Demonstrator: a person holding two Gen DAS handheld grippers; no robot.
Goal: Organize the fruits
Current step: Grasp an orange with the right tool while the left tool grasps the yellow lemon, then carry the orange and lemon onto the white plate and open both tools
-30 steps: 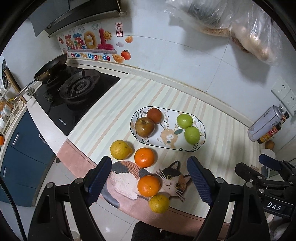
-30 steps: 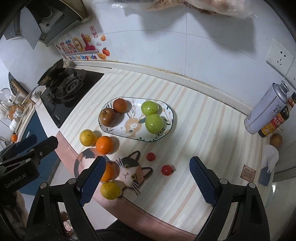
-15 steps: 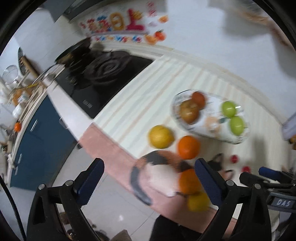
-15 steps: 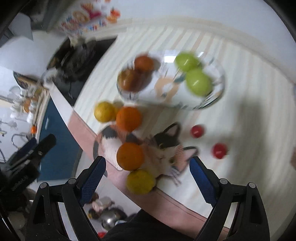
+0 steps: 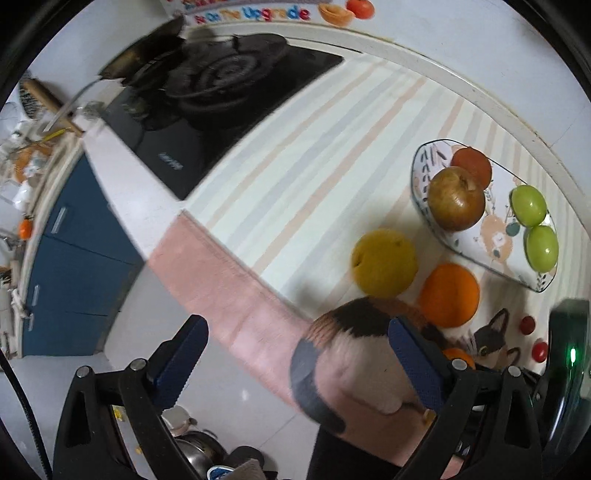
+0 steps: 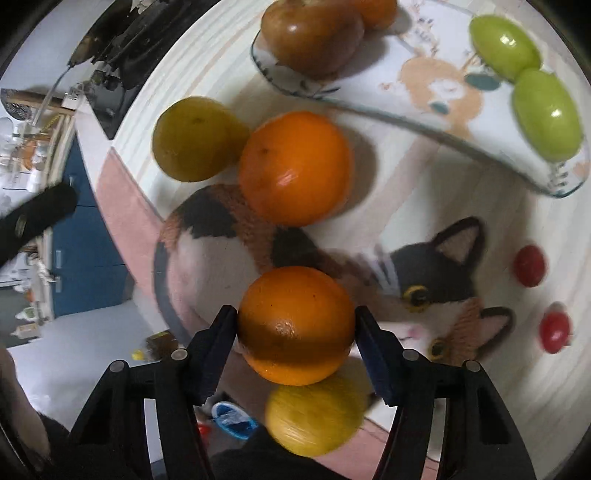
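My right gripper [image 6: 295, 328] has its blue pads against both sides of an orange [image 6: 295, 321] on the cat-pattern mat [image 6: 207, 258]. A yellow citrus [image 6: 317, 417] lies just below it. A second orange [image 6: 293, 168] and a yellow fruit [image 6: 195, 138] sit beyond. The oval plate [image 6: 443, 107] holds a brown apple [image 6: 310, 33], two green fruits [image 6: 546, 114] and a reddish fruit. My left gripper [image 5: 291, 365] is open and empty over the counter's front edge, left of the yellow fruit [image 5: 384, 262], orange [image 5: 450, 295] and plate [image 5: 480, 251].
Two small red tomatoes [image 6: 530, 266] lie on the mat at right. A black gas hob [image 5: 221, 92] with a pan sits far left. Blue cabinets [image 5: 66, 280] and floor lie below the counter edge. The striped cloth [image 5: 314, 155] covers the counter.
My right gripper dropped toward the mat and closed its pads around the near orange. My left gripper swung left and lower, toward the counter edge, still open.
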